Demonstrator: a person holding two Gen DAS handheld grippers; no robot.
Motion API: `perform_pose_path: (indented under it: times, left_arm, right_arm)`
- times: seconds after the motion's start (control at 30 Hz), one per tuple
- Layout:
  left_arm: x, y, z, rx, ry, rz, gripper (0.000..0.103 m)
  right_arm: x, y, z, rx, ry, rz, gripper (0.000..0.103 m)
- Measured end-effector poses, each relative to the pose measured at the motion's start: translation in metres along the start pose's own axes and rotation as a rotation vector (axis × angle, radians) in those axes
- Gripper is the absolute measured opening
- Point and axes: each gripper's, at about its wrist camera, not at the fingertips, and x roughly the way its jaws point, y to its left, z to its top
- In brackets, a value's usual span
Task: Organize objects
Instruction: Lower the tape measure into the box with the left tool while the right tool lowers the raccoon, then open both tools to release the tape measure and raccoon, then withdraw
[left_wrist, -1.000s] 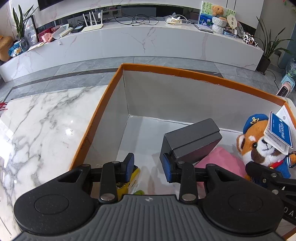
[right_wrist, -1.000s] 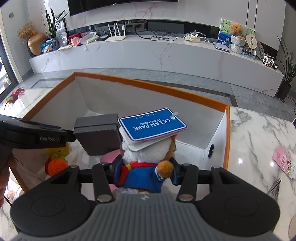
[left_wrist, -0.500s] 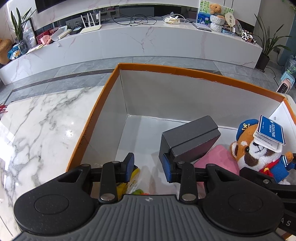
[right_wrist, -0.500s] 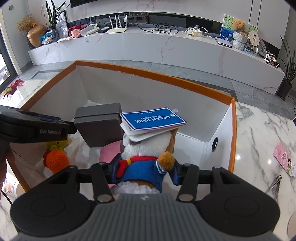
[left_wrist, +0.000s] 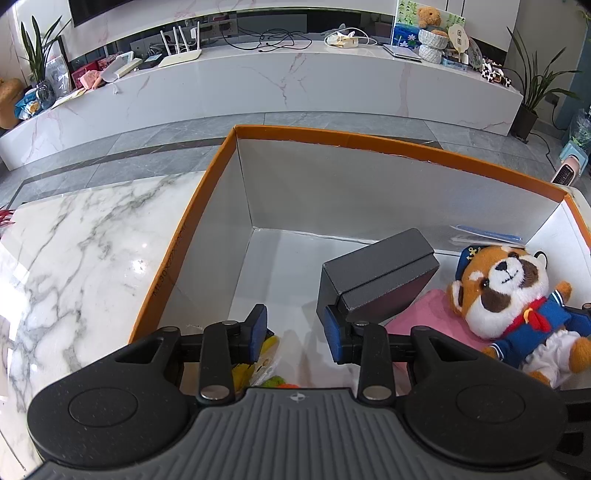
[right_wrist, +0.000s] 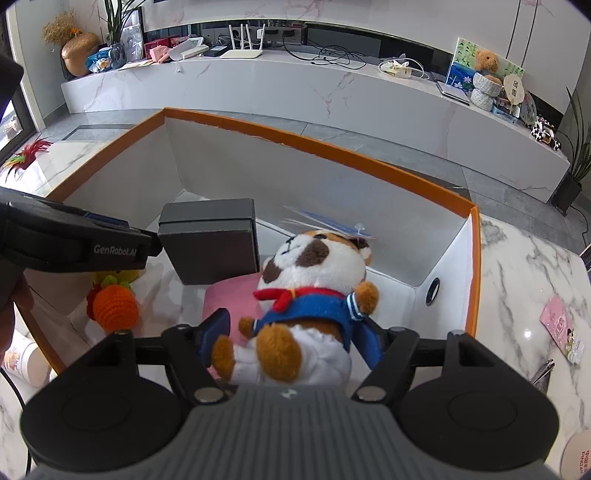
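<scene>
1. "GenRobot.AI" is showing on the left gripper at the right wrist view's left edge; "ML30" print is running along the orange-rimmed box wall.
2. A dark grey case, a pink pad and a knitted carrot are crowding the box.
3. The plush toy is lying on its back at lower centre, head pointing away.
4. The right gripper is opening, toy between its jaws; the left is hanging partly open, empty.
</scene>
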Motion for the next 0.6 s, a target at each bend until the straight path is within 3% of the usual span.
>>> perform_pose_path:
  times: [0.27,0.37,0.6]
  left_arm:
    - [0.000,-0.002,-0.001,-0.003,0.000,-0.001,0.039]
    - [0.000,-0.001,-0.001,-0.003,-0.002,-0.001,0.039]
    - [0.000,-0.001,0.000,-0.004,-0.002,-0.002,0.039]
  right_arm:
    - [-0.002,0.001,0.001,-0.001,-0.013,0.000,0.075]
    - [-0.006,0.002,0.002,-0.014,-0.039,-0.032,0.085]
    - [-0.014,-0.009,0.005,0.010,-0.073,-0.056,0.086]
